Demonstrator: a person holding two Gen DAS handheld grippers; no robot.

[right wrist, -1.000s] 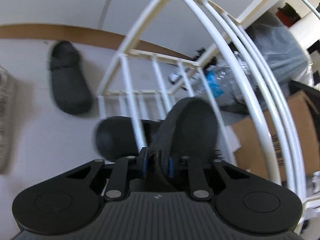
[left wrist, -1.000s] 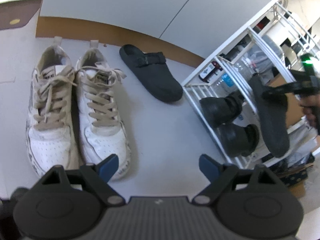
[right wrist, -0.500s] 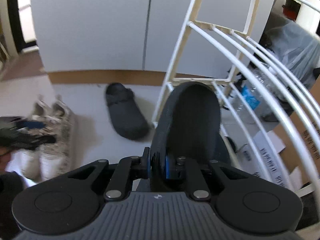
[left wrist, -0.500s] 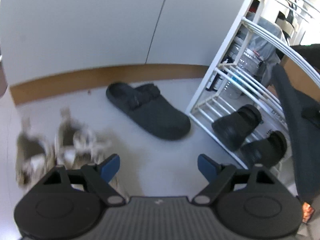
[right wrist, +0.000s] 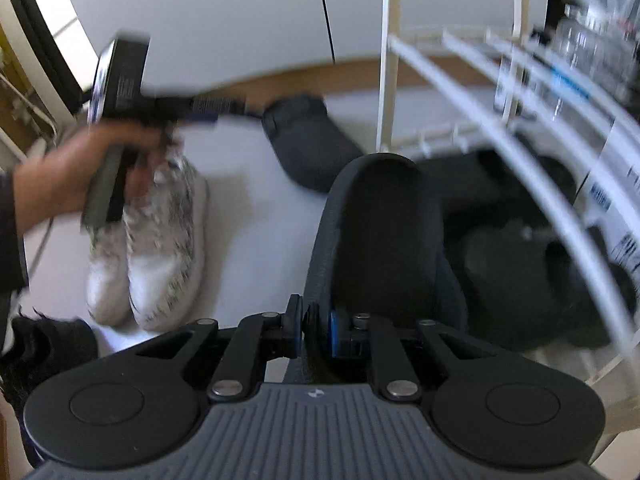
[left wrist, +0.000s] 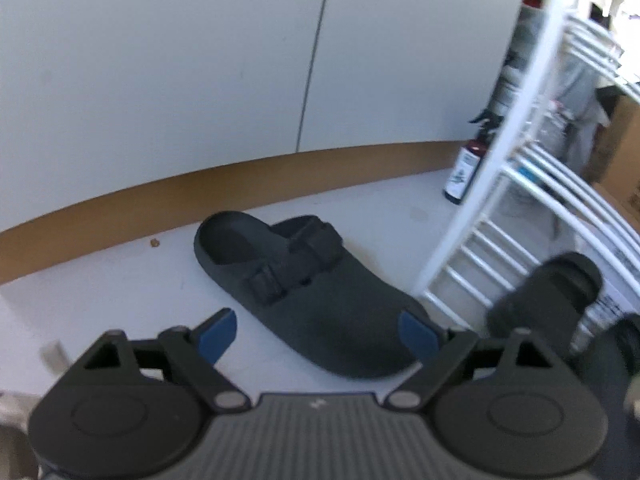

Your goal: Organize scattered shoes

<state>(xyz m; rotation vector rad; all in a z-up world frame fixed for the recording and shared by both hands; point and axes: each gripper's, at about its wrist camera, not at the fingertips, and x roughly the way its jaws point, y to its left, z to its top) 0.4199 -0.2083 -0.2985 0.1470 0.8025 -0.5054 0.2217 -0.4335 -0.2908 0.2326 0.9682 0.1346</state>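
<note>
Left tongs (left wrist: 316,336), tilted down at frame bottom, are opening over a dark clog (left wrist: 304,292); right tongs (right wrist: 310,330) clamp another clog (right wrist: 384,232) beside the rack (right wrist: 500,136).

I can read no text. The white label on the bottle (left wrist: 464,172) at right, the print on the box (right wrist: 624,216) at far right, and the sticker on my left gripper (right wrist: 120,80) at upper left are all too blurred.
</note>
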